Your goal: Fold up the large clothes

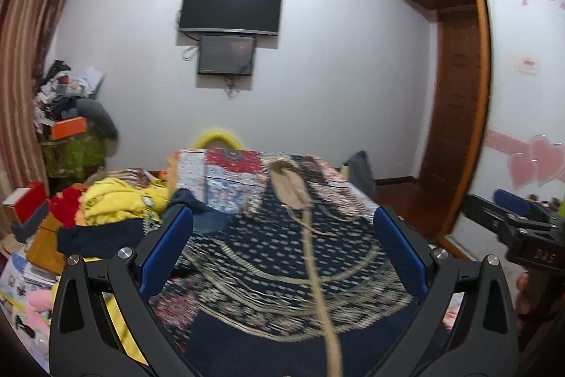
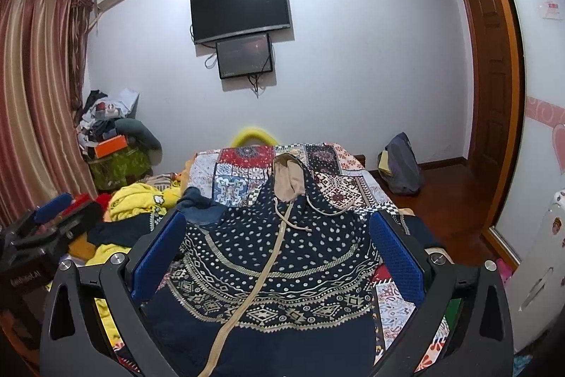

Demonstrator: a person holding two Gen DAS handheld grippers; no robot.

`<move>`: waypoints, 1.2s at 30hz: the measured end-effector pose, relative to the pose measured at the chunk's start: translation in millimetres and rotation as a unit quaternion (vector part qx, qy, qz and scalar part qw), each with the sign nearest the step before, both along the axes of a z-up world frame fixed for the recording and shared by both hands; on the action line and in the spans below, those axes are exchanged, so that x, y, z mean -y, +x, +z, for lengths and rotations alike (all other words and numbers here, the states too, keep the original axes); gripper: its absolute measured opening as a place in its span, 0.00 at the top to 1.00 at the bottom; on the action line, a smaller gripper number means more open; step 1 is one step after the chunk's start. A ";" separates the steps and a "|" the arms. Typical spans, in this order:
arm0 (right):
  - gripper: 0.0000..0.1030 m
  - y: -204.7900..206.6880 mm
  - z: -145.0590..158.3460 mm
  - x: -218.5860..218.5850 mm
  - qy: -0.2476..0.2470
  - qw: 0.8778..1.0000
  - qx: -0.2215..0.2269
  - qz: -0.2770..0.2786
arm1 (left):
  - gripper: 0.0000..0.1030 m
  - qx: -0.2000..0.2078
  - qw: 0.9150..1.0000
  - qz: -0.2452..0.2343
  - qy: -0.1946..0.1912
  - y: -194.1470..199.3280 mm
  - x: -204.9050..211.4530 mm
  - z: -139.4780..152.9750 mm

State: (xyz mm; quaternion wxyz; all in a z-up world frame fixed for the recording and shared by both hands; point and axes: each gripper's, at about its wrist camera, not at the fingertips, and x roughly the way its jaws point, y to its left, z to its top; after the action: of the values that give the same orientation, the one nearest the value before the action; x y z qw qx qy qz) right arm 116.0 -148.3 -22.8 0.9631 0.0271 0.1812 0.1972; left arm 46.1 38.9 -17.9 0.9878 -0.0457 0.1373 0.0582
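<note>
A navy hoodie [image 2: 282, 267] with white dots, gold patterned bands and a beige zipper strip lies flat on the bed, its beige-lined hood [image 2: 290, 181] pointing away. It also shows, blurred, in the left wrist view [image 1: 279, 257]. My left gripper [image 1: 282, 249] is open and empty above the hoodie's chest. My right gripper [image 2: 279, 253] is open and empty over the same area. The right gripper shows at the right edge of the left wrist view [image 1: 508, 218]. The left gripper shows at the left edge of the right wrist view [image 2: 53, 218].
A patchwork bedspread [image 2: 349, 189] covers the bed. A pile of yellow, red and dark clothes [image 2: 137, 204] lies on the bed's left. Cluttered boxes [image 2: 113, 143] stand by the curtain. A grey bag [image 2: 402, 165] sits on the wooden floor near the door.
</note>
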 end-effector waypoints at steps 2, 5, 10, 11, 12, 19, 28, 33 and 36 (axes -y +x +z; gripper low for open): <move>0.00 14.2 -5.2 -5.6 -0.009 1.000 -0.004 -0.010 | 0.00 -0.003 1.000 0.025 0.008 14.0 -15.9 -1.5; 0.00 34.0 -13.0 -12.5 -0.023 1.000 -0.014 -0.015 | 0.00 -0.016 0.999 0.050 0.005 36.7 -47.0 -7.1; 0.00 78.4 -28.7 -30.5 -0.049 0.998 -0.040 -0.011 | 0.00 -0.035 0.995 0.087 -0.014 68.2 -109.3 -19.7; 0.00 84.0 -30.1 -32.9 -0.051 0.998 -0.043 -0.009 | 0.00 -0.040 0.995 0.094 -0.016 72.7 -121.0 -21.6; 0.00 92.9 -31.7 -36.6 -0.053 0.997 -0.048 -0.004 | 0.00 -0.045 0.994 0.101 -0.017 77.9 -135.3 -23.9; 0.00 147.9 -44.6 -61.7 -0.059 0.995 -0.084 -0.018 | 0.00 -0.130 0.978 0.156 -0.044 117.5 -234.6 -61.3; 0.00 206.7 -97.6 -93.8 -0.108 0.982 -0.156 -0.024 | 0.00 -0.236 0.947 0.176 -0.131 144.9 -320.3 -162.9; 0.00 224.1 -128.9 -104.0 -0.123 0.972 -0.199 -0.013 | 0.09 -0.256 0.923 0.165 -0.236 146.5 -358.9 -210.1; 0.00 229.1 -139.4 -108.8 -0.129 0.969 -0.212 -0.007 | 0.12 -0.258 0.906 0.158 -0.297 145.6 -375.0 -228.6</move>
State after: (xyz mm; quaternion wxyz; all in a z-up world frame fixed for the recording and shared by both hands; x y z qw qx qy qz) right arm 345.1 -39.5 -162.3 0.8993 -0.0553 0.4052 0.1553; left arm 191.7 413.9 -246.5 0.8364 -0.3413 0.3895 0.1795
